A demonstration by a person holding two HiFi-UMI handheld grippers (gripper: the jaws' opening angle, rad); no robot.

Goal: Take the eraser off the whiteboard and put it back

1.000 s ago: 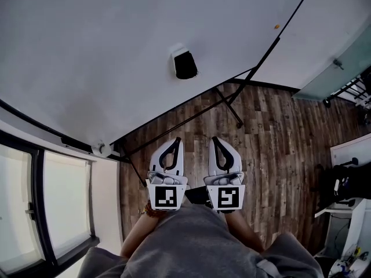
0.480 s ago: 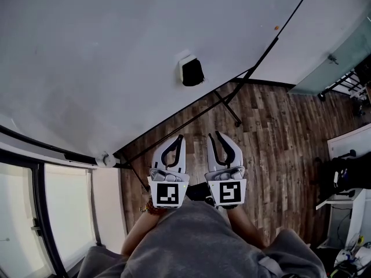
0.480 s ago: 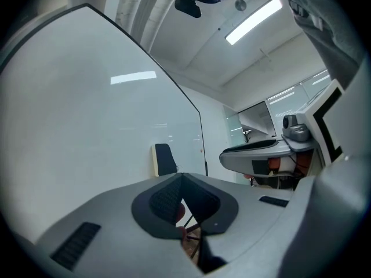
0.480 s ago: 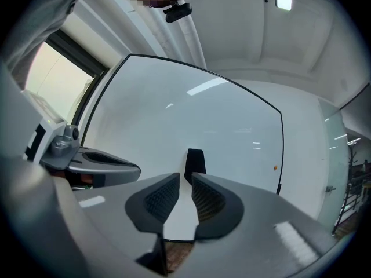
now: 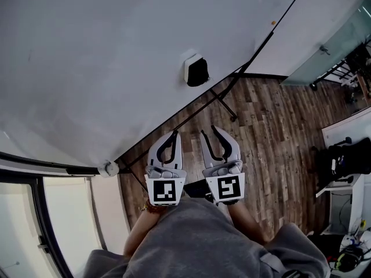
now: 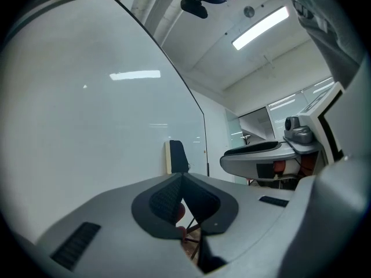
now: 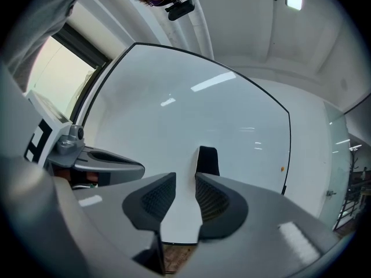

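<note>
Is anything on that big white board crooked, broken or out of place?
Nothing stands out. The whiteboard looks clean and whole, and the black eraser sits upright on its lower part. The only oddity is a tiny orange speck near the board's right edge, too small to tell what it is.

Dark brown wood-plank floor (image 5: 272, 126) spreads right; a bright window (image 5: 14, 225) stands left; perhaps a white desk (image 5: 348, 135) far right.

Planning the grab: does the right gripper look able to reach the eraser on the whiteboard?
Probably yes. The right gripper faces the eraser on the whiteboard with nothing in the way. Its jaws have just been opening, nothing between them.
</note>
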